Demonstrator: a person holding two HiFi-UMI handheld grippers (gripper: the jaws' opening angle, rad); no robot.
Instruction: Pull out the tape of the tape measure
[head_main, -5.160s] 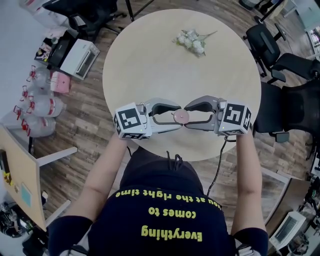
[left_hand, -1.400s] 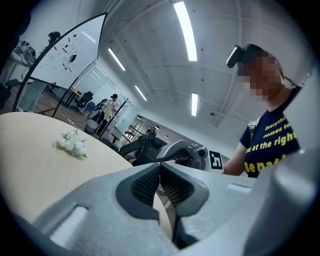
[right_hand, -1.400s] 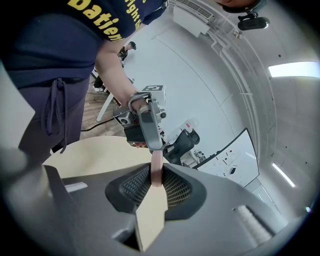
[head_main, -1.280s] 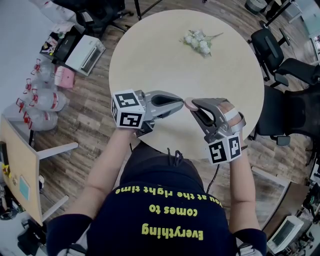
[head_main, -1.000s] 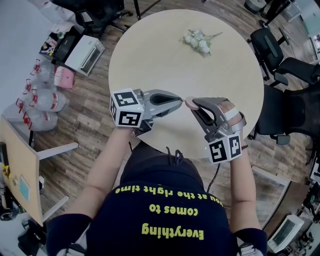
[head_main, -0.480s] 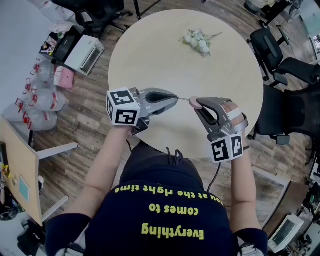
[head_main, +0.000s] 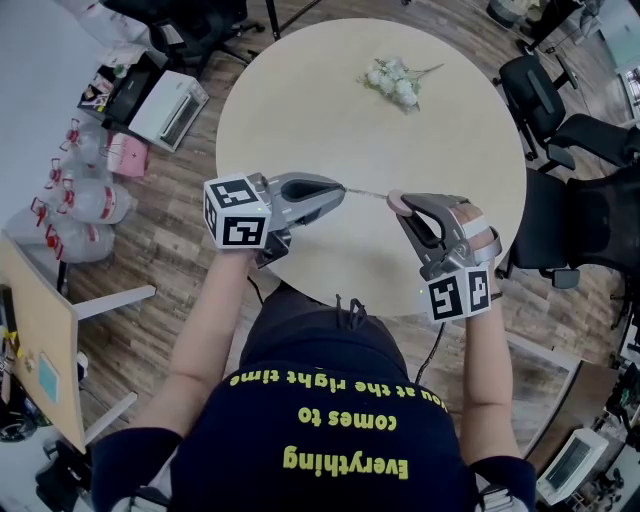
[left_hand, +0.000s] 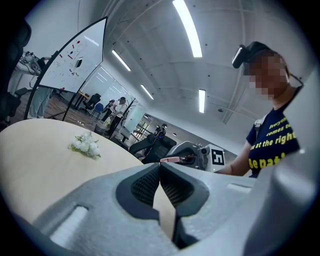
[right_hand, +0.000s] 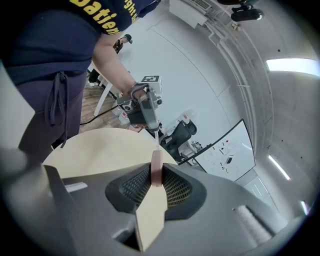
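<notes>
A small round pink tape measure (head_main: 399, 204) is clamped between the jaws of my right gripper (head_main: 401, 206), above the near part of the round beige table (head_main: 330, 110). In the right gripper view the pink case (right_hand: 156, 172) stands edge-on between the ribbed pads. A thin strip of tape (head_main: 368, 194) runs leftwards from the case to my left gripper (head_main: 343, 189), which is shut on the tape's end. In the left gripper view the jaws (left_hand: 160, 165) meet tightly, and the pink case (left_hand: 171, 159) shows beyond them in the other gripper. The tape's tip itself is hidden between the pads.
A bunch of white flowers (head_main: 392, 82) lies at the far side of the table. Black office chairs (head_main: 560, 130) stand to the right. On the floor at the left are a white printer (head_main: 170, 108) and several water bottles (head_main: 85, 215).
The two grippers have drawn apart: the left one has gone left and the right one slightly right, so a longer strip of tape now spans the gap between them.
</notes>
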